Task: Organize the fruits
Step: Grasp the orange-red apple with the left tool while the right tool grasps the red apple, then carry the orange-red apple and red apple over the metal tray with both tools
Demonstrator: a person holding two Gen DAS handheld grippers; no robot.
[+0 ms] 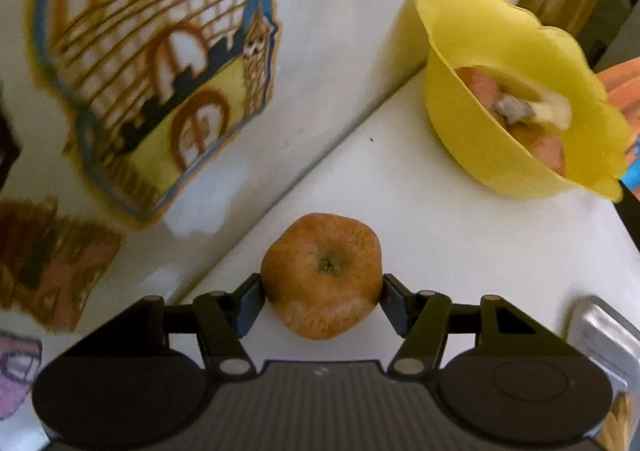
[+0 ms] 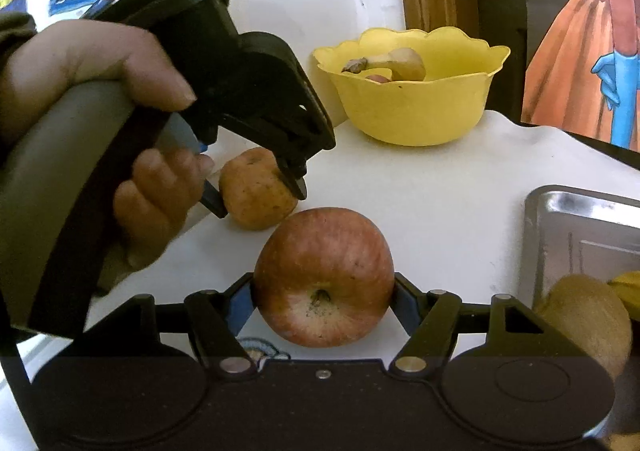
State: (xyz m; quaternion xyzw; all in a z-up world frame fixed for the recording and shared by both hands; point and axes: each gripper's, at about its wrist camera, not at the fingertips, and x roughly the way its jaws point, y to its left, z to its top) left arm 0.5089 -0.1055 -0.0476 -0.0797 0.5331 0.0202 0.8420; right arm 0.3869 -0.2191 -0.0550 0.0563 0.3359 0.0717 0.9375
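A wrinkled orange fruit [image 1: 322,275] sits between the pads of my left gripper [image 1: 322,291], which press on both its sides. In the right wrist view the same orange fruit [image 2: 258,191] is low over the white table [image 2: 440,191], gripped by the left gripper [image 2: 258,197] in a person's hand [image 2: 100,59]. My right gripper [image 2: 323,291] is shut on a red apple [image 2: 324,275], just in front of the orange fruit. A yellow scalloped bowl [image 2: 408,115] stands behind, holding a banana piece [image 2: 404,63] and other fruit.
The yellow bowl [image 1: 480,155] stands near the table's back edge by a wall with painted pictures [image 1: 152,63]. A metal tray [image 2: 580,219] lies at the right, with a yellowish fruit [image 2: 588,319] at its near end. The tray's corner [image 1: 604,331] shows in the left view.
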